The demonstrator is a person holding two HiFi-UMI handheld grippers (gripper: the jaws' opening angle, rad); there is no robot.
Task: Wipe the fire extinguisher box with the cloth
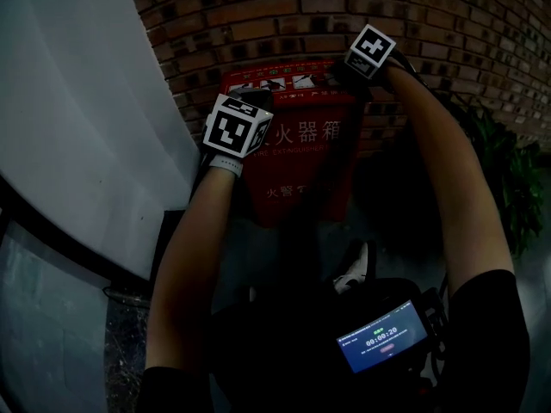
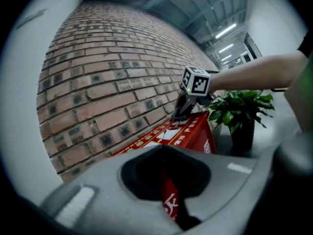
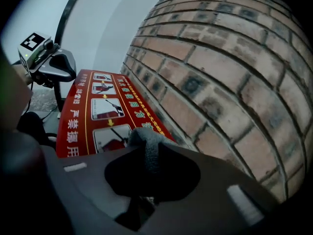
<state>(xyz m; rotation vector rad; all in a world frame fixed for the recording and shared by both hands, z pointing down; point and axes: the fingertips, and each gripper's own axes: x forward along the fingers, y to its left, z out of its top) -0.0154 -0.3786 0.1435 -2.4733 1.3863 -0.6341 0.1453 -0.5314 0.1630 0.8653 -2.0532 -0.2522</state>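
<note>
The red fire extinguisher box [image 1: 301,166] stands against the brick wall, and its top panel of instruction pictures [image 3: 93,106] lies below both grippers. My right gripper [image 3: 146,155] is shut on a grey cloth [image 3: 145,143] and presses it onto the back right part of the box top, close to the bricks. The head view shows this gripper [image 1: 346,74] at the far right corner. My left gripper [image 1: 256,101] sits at the front left edge of the top. Its jaws [image 2: 168,192] are closed to a slit with a red strip of the box between them.
The brick wall [image 1: 258,15] runs behind the box, and a pale curved wall [image 1: 77,101] stands to the left. A potted plant [image 2: 239,111] sits on the floor right of the box. A device with a lit screen [image 1: 383,338] hangs at the person's front, above a shoe [image 1: 355,269].
</note>
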